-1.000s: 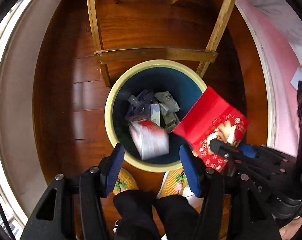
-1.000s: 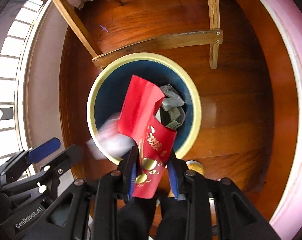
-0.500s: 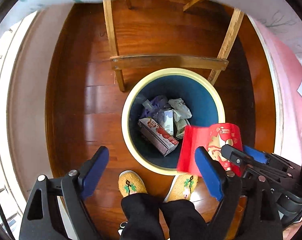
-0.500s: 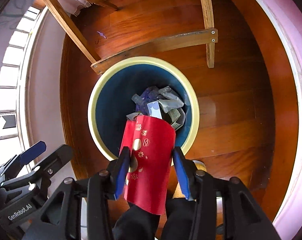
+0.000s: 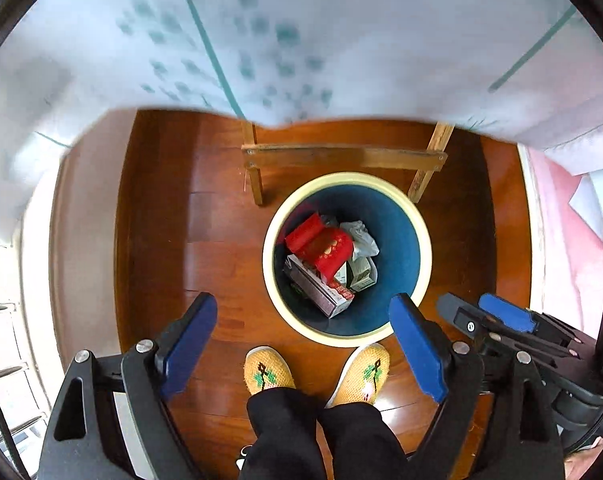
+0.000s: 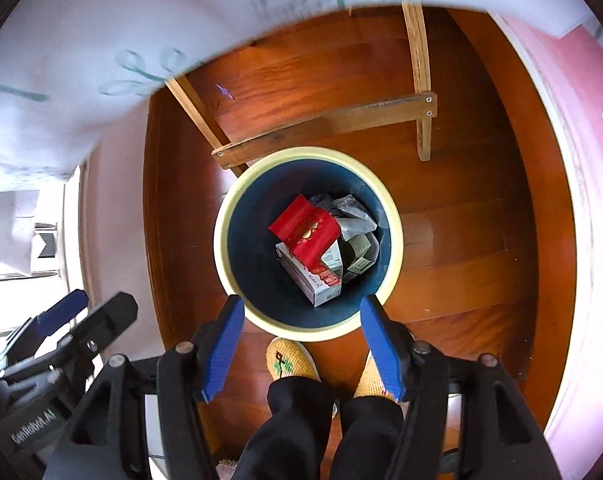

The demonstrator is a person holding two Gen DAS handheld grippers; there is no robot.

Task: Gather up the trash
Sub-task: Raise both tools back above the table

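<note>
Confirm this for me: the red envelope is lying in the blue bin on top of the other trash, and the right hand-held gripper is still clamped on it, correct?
Not quite. The red envelope does lie in the blue bin on the other trash, but the right hand-held gripper has just been opening and holds nothing, as the right wrist view shows.

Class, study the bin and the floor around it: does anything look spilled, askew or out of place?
Nothing stands out. The red envelope and the carton lie inside the bin, nothing litters the floor around it, and both grippers hang open and empty.
</note>
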